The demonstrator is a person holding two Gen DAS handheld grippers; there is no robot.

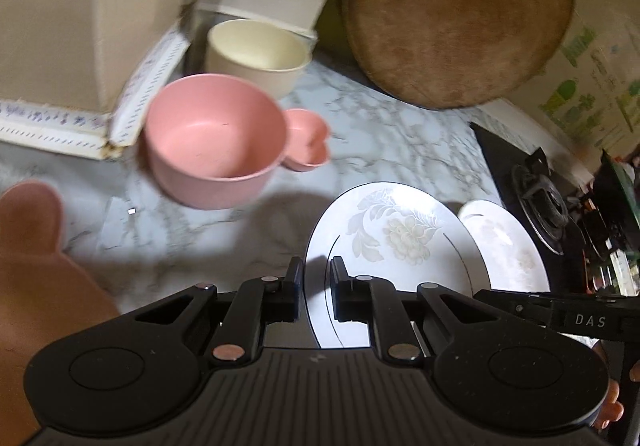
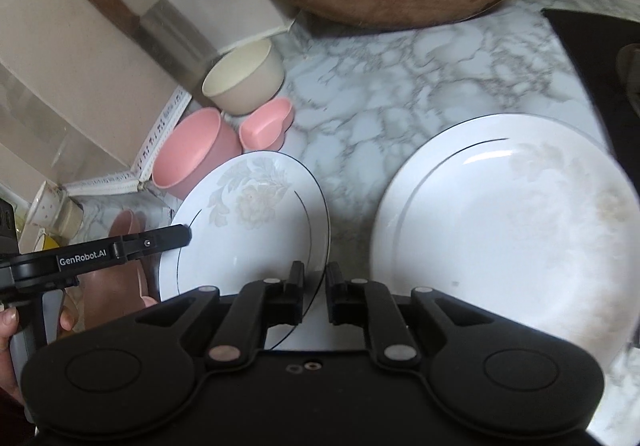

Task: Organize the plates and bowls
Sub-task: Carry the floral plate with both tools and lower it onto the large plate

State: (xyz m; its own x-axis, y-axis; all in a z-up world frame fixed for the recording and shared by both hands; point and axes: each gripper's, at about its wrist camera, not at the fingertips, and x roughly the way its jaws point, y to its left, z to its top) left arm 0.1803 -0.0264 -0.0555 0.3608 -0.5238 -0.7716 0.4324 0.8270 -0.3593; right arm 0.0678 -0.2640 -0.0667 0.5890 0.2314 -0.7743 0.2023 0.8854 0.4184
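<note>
- Evidently both claws work on one item: the flowered plate [image 2: 256, 221], which both claws pinch at its near rim, the left claw [image 1: 316, 286] near one end of that edge and the right claw [image 2: 311, 288] near the other.
- Each claw's jaws are nearly together, with only the thin rim between the pads, so each is clamped on that plate; a hold at two spots likely keeps a wide, slippery dish from tipping or turning as it is carried.
- From the right wrist view the flowered plate appears to sit a little above the marble counter [image 2: 400, 93], overlapping the pink bowl [image 2: 192, 153] behind it; I judge it is held off the surface, though the blur makes that uncertain.
- Just beside it to the right lies a second white plate [image 2: 504, 230], flat on the counter and untouched. It has the same thin dark ring, so it is the probable stacking partner.
- At the back corner stand the cream bowl [image 2: 244, 77], the pink bowl and a small pink heart-shaped dish [image 2: 266, 125], close together against the wall trim, likely grouped as the bowl set.
- A round wooden chopping board [image 1: 456, 13] leans against the wall behind, and a cleaver [image 2: 160, 33] rests against the wall at the left, both out of the working space.
- A gas hob [image 1: 540, 201] borders the counter on the right, which limits where plates can go.
</note>
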